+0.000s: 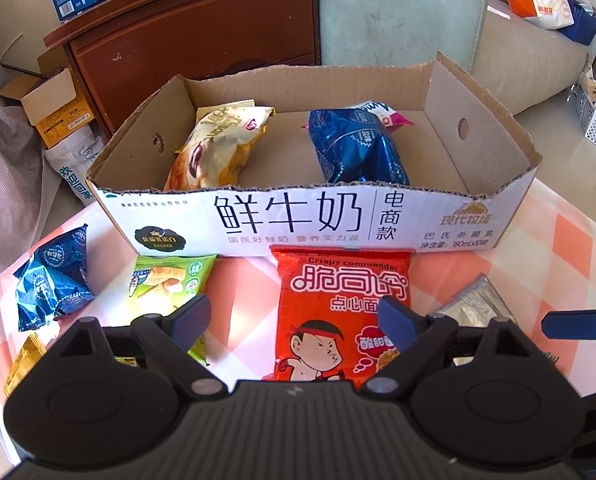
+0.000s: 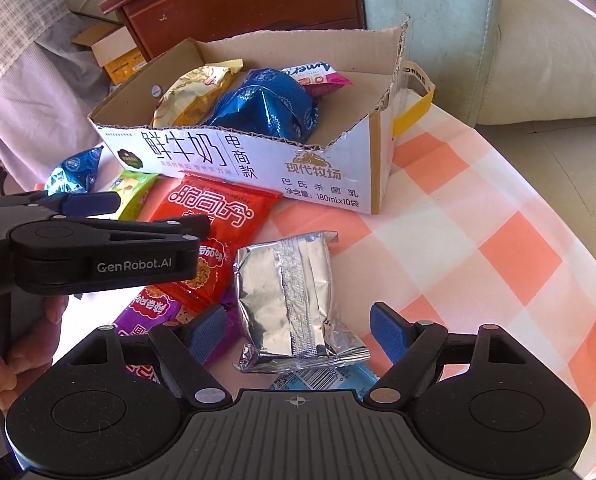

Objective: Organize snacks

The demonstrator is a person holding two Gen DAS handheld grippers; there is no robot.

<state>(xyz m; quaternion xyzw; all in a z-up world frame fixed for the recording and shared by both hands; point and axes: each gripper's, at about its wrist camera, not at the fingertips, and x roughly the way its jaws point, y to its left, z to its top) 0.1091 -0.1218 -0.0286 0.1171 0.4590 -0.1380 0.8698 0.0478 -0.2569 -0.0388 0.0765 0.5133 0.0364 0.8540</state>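
Note:
A cut-down milk carton box stands on the checked tablecloth and holds a yellow snack bag, a blue foil bag and a pink-edged packet. My left gripper is open above a red noodle-snack bag, its fingers either side of the bag's left half. My right gripper is open over a silver foil packet, which lies between its blue pads without touching them. A green packet and another blue foil bag lie left.
A purple packet and a light blue packet lie under the right gripper. A small yellow sachet sits at the table's left edge. Behind the box are a wooden cabinet, a pale sofa and a floor carton. A hand holds the left gripper.

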